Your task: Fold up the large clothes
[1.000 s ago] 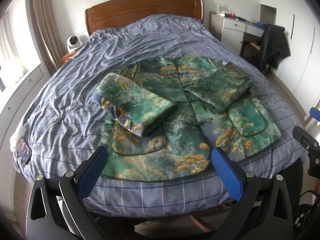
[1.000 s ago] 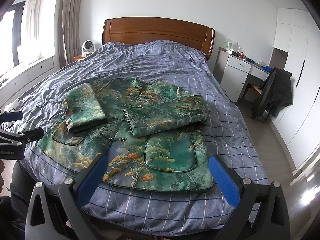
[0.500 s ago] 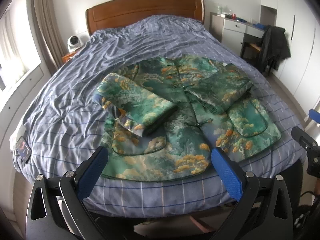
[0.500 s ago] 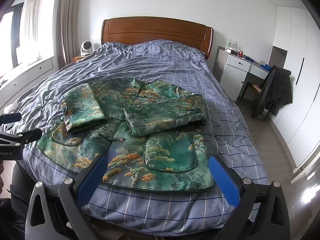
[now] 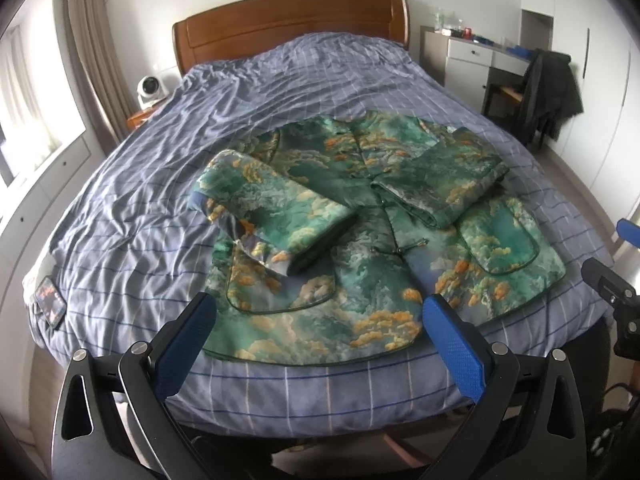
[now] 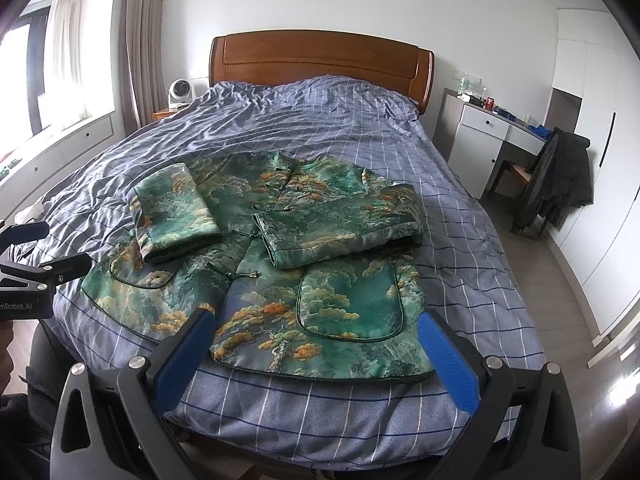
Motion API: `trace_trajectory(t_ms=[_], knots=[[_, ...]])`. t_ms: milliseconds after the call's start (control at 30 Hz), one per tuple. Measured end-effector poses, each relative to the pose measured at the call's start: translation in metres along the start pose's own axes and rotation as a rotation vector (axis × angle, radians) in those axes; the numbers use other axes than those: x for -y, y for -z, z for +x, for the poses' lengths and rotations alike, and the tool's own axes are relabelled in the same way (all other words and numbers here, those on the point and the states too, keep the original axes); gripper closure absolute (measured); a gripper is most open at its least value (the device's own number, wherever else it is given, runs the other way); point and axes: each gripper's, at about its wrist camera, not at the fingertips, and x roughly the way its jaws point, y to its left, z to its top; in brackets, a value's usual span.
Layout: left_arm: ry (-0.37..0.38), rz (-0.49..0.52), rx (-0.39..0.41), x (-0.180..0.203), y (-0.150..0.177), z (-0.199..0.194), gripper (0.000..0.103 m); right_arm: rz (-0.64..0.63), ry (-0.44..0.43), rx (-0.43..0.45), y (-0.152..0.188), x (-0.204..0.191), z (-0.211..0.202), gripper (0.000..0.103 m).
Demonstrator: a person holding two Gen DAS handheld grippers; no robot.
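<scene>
A green jacket with orange cloud print lies flat, front up, near the foot of the bed; it also shows in the right wrist view. Both sleeves are folded in over the chest: the left sleeve and the right sleeve. My left gripper is open and empty, held above the bed's foot edge before the jacket's hem. My right gripper is open and empty, before the hem's right part. Each gripper shows at the edge of the other's view.
The bed has a blue checked cover and a wooden headboard. A phone lies at the bed's left corner. A desk and a chair with a dark coat stand at the right. A small fan sits on the nightstand.
Both views have shifted very slightly. The jacket has not moved and both grippers stay open.
</scene>
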Motion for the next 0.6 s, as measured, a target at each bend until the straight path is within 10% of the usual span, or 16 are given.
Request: trace_trajectory(t_ms=[600], knots=[[-0.002, 0.000, -0.001, 0.0000, 0.0006, -0.0001, 0.000, 0.033, -0.011, 0.010, -0.0012, 0.0062, -0.0012, 0.000]])
